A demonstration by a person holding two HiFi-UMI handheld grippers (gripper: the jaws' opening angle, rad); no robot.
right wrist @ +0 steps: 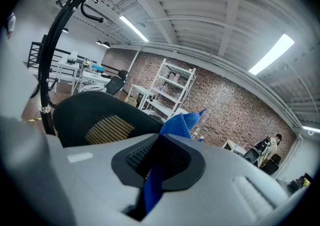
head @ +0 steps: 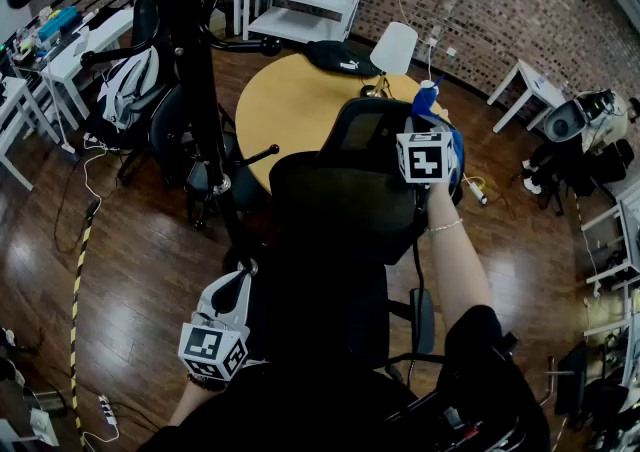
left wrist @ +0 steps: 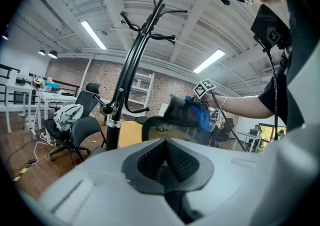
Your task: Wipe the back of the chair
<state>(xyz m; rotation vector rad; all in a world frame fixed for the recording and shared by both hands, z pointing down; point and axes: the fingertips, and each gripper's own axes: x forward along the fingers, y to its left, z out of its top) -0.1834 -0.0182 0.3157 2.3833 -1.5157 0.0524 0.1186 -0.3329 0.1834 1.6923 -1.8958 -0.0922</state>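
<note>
1. Right gripper (right wrist: 159, 157): jaws pinched narrow on a blue cloth (right wrist: 181, 124), with a tuft of it standing out beyond the tips.
2. Just ahead of those tips and a little lower: the chair back (right wrist: 100, 115), black, with a mesh panel. Seems to meet the cloth near the upper edge of the back; not possible to confirm real contact.
3. Left gripper (left wrist: 167, 162): jaws together, nothing between them. Hangs low on the near side of the chair, well apart from the right gripper, touching nothing.
4. Farther out: a black coat stand (head: 190, 60) to the left of the left gripper, and a round yellow table (head: 290, 100) beyond the chair.
5. Step in hand, as a judgement: wiping along the top of the back, at its right side, with most of the mesh probably not yet covered.
6. For the next move: a firm grip on the cloth, light pressure into the mesh, then a stroke across and downward. Worth some care, since such a chair probably swivels or rolls under a push; possibly a job for the free left gripper to steady it.
</note>
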